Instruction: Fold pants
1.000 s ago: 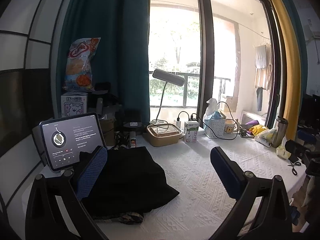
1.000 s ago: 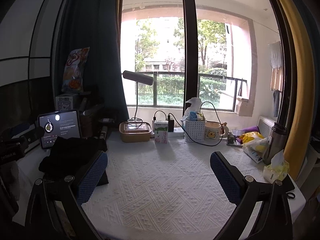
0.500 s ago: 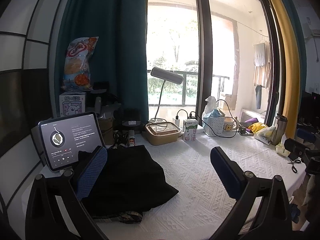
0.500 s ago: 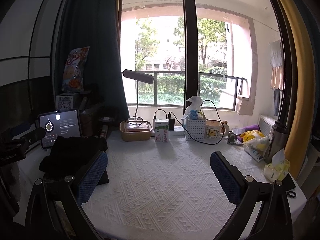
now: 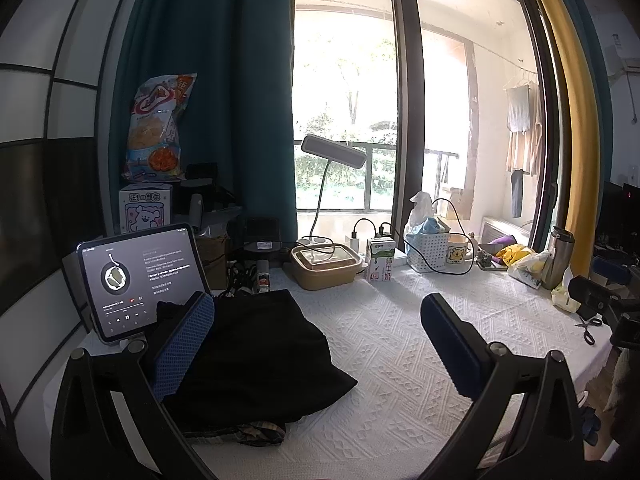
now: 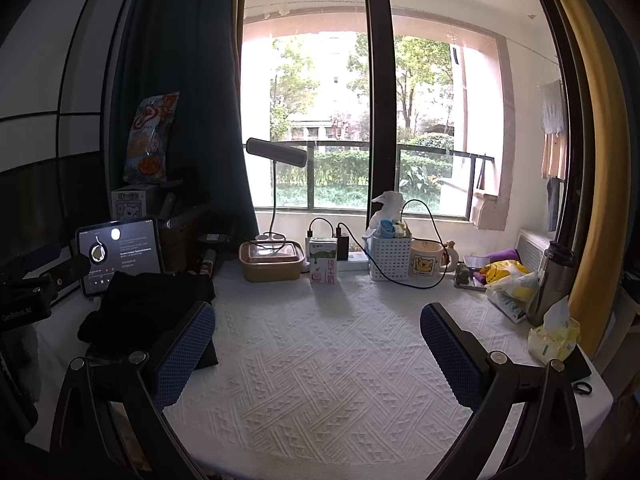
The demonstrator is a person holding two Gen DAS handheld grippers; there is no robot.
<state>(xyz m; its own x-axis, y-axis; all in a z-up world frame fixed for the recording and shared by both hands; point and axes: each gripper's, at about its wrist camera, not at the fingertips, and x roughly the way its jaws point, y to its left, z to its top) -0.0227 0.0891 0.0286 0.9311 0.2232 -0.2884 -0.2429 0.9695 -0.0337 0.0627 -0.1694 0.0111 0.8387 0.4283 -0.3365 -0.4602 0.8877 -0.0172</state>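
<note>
Black fabric, the pants (image 5: 256, 356), lies in a compact stacked bundle at the left end of the table (image 5: 400, 344), on its white textured cloth, with a patterned garment (image 5: 256, 432) peeking out from beneath its near edge. Just behind the bundle stands a tablet (image 5: 140, 276) with a lit screen, and further along the window side sit a lidded food container (image 5: 324, 266), a milk carton (image 5: 380, 260) and a white basket (image 5: 428, 248). The left gripper (image 5: 316, 344) hangs above the bundle with its fingers spread wide and nothing between them; its left pad overlaps the pants in view, but contact cannot be judged. The right gripper (image 6: 318, 356) is likewise wide and empty, over bare cloth well to the right of the pants. Judging by the tidy shape, the folding looks finished or nearly so; any next move would call for pressing the stack flat or squaring its loose front corner without dragging the layers apart.
</note>
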